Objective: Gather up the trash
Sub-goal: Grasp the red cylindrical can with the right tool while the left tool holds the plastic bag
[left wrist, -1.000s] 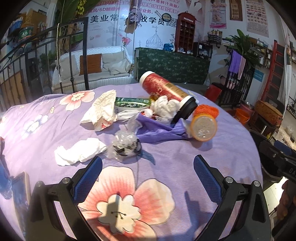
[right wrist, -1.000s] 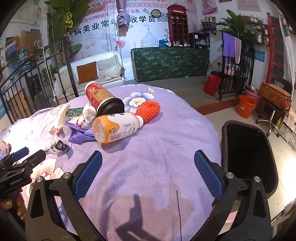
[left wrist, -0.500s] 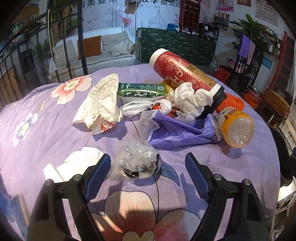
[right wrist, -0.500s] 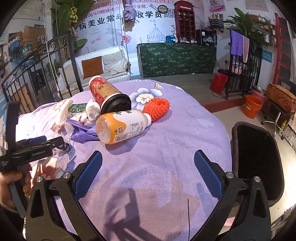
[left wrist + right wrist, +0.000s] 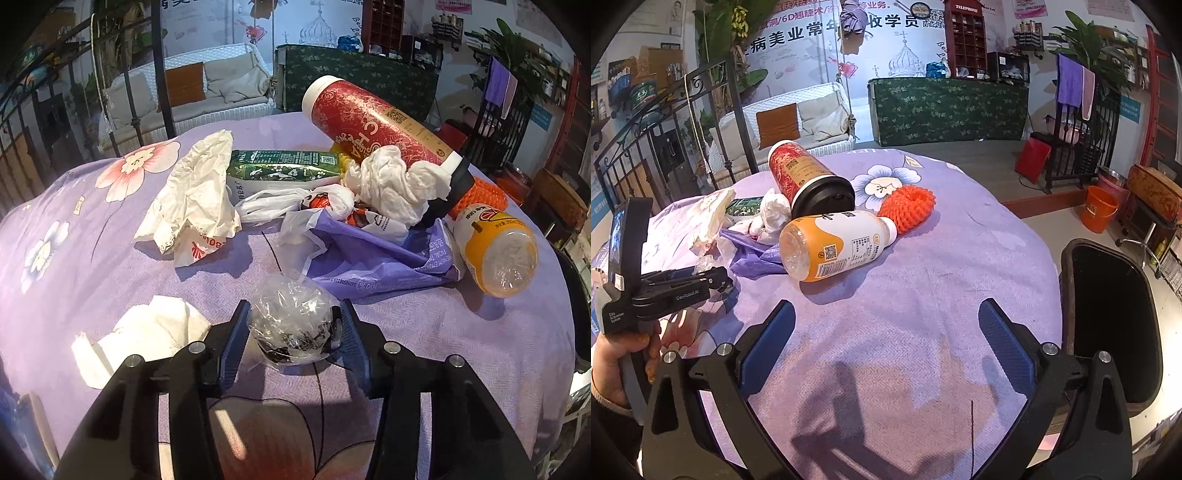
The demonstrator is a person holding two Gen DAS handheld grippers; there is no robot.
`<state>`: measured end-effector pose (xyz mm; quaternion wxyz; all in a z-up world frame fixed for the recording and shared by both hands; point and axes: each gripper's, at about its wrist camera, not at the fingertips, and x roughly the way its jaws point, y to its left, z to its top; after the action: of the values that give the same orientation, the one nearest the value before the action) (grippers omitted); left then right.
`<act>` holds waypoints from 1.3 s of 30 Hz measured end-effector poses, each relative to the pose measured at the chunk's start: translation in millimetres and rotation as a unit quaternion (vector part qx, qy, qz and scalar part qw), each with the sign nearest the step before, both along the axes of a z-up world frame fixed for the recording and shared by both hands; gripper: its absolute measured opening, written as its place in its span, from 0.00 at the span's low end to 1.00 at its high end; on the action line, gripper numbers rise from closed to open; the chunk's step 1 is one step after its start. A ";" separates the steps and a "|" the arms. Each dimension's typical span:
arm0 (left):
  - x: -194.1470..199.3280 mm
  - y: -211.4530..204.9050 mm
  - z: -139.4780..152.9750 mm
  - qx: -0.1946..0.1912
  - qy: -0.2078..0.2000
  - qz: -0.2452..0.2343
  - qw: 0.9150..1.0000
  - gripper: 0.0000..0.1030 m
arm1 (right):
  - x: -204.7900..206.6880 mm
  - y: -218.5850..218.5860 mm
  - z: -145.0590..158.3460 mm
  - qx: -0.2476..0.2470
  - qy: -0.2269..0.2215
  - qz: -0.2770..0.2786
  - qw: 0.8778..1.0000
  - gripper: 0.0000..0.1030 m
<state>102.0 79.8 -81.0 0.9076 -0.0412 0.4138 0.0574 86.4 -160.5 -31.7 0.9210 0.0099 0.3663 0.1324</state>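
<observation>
My left gripper (image 5: 293,325) is shut on a crumpled clear plastic wad (image 5: 291,321) that rests on the purple flowered tablecloth (image 5: 443,350). Beyond it lie a purple plastic bag (image 5: 373,258), a red canister (image 5: 373,122), a green carton (image 5: 284,166), white tissue (image 5: 399,184), a white paper wrapper (image 5: 195,199) and an orange bottle (image 5: 495,247). A flat white tissue (image 5: 147,332) lies left of the gripper. My right gripper (image 5: 886,332) is open and empty above bare cloth, nearer than the orange bottle (image 5: 834,247). The left gripper (image 5: 676,284) shows at the left of the right wrist view.
A black trash bin (image 5: 1115,325) stands on the floor off the table's right edge. An orange mesh sleeve (image 5: 908,206) lies behind the bottle. A black iron railing (image 5: 665,129) stands behind the table at the left.
My left gripper moved forward and closed on the clear plastic wad. My right gripper stayed open and shifted only slightly.
</observation>
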 end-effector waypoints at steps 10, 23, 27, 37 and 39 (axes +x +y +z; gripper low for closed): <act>-13.5 -1.7 11.9 -0.040 -0.025 -0.005 0.999 0.43 | 40.8 18.7 13.7 0.007 0.008 0.055 0.998 0.95; -31.7 -7.5 19.1 -0.058 -0.050 -0.014 0.997 0.43 | 173.7 115.0 29.6 -0.021 0.074 0.202 0.976 0.88; -32.8 -8.4 18.0 -0.060 -0.053 -0.019 0.997 0.43 | 213.7 140.9 28.3 -0.019 0.102 0.221 0.970 0.86; -35.0 -7.5 15.3 -0.077 -0.058 -0.025 0.995 0.43 | 249.5 200.0 -13.3 -0.128 0.142 0.265 0.945 0.78; -35.3 -7.3 13.6 -0.082 -0.057 -0.027 0.995 0.43 | 250.4 204.3 -20.4 -0.142 0.147 0.267 0.942 0.78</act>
<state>66.8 72.5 -67.4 0.9244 -0.1073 0.3660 -0.0032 336.8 43.8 -52.1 0.7796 -0.1997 0.5018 0.3170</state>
